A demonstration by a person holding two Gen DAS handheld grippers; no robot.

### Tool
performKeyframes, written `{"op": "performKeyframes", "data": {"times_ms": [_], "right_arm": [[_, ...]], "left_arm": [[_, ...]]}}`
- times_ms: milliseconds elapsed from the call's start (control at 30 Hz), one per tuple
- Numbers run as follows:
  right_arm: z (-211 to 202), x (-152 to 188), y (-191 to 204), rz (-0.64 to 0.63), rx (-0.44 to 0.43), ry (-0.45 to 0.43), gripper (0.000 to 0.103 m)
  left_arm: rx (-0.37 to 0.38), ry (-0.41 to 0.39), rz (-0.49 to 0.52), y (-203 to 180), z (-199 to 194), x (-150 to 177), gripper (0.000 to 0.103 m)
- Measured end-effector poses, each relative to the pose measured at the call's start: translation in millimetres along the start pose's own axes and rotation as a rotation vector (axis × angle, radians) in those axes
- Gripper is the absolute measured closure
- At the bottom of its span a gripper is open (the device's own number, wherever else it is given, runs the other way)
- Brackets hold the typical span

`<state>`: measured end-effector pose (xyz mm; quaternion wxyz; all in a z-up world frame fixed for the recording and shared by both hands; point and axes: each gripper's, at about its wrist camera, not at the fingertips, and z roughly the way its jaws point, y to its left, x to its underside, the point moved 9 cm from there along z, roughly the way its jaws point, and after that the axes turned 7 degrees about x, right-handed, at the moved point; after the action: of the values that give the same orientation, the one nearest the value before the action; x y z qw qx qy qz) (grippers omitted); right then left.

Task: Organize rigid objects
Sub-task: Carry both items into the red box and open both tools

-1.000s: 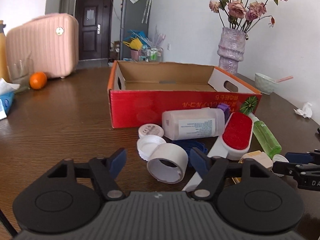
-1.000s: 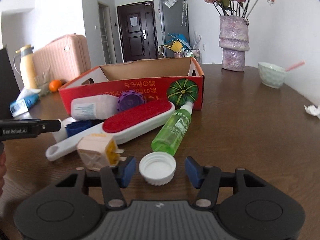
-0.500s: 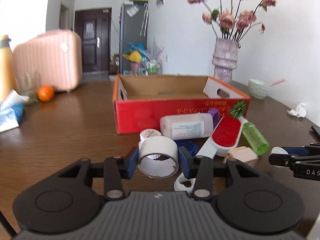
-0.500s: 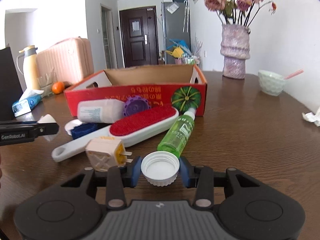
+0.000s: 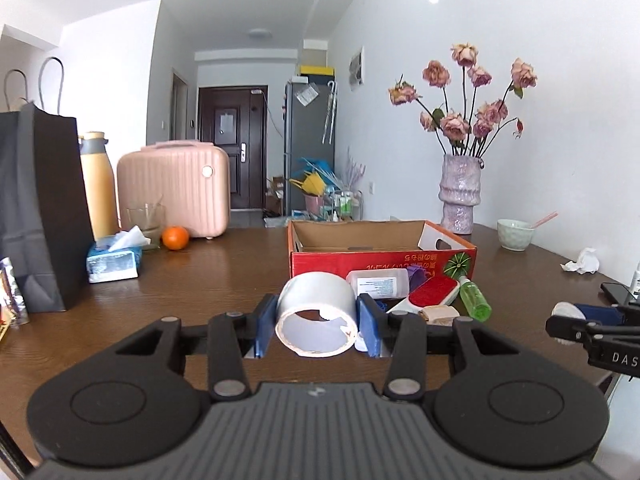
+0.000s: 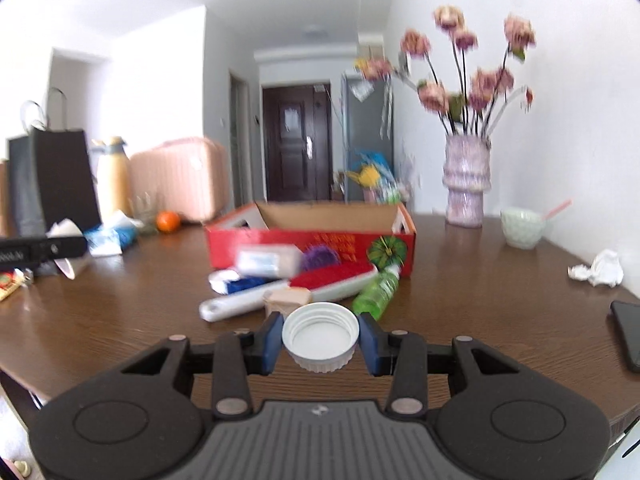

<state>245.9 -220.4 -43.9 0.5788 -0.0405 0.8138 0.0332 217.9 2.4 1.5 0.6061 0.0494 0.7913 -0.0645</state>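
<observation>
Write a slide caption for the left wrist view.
Left gripper grips a white tape roll above the wooden table, facing the open red cardboard box.

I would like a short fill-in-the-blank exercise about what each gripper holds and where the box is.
1. The left gripper is shut on a white ____ of tape.
2. The right gripper is shut on a white bottle ____.
3. The red cardboard box stands on the ____ with nothing visible inside.

Missing words: roll; cap; table
</observation>
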Motion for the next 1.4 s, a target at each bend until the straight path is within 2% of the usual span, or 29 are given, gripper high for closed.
{"op": "performKeyframes", "data": {"times_ms": [167, 333, 500, 667, 833, 1033, 1400], "right_arm": [[-42.2, -7.0, 7.2, -0.027, -0.009, -0.093, 0.063], [-68.4, -20.1, 9.0, -0.03, -0.015, -0.16, 0.063], [-78.8, -24.3, 12.1, -0.035, -0.01, -0.188, 0.063], [-68.5, -26.4, 5.8, -0.013, 0.01, -0.193, 0.063], [-32.9, -40.8, -2.4, -0.02, 0.029, -0.202, 0.063], [30.1, -80.0, -10.0, -0.047, 0.027, -0.21, 0.063], [159.5, -144.9, -38.9, -0.021, 0.049, -0.233, 0.063]], "left_arm": [[-0.025, -0.035, -0.016, -5.0, -38.8, 2.4, 0.059], [-0.048, -0.077, -0.013, -4.7, -61.5, -5.1, 0.059], [-0.043, -0.093, -0.012, -4.7, -62.7, -10.4, 0.059], [-0.066, -0.092, -0.024, 3.6, -45.4, -8.9, 0.059], [-0.055, -0.119, -0.001, 10.2, -6.5, -29.5, 0.059], [-0.049, -0.149, 0.011, 19.5, 62.0, -70.0, 0.059], [-0.072, -0.13, -0.025, 47.5, 190.2, -102.6, 0.059]]}}
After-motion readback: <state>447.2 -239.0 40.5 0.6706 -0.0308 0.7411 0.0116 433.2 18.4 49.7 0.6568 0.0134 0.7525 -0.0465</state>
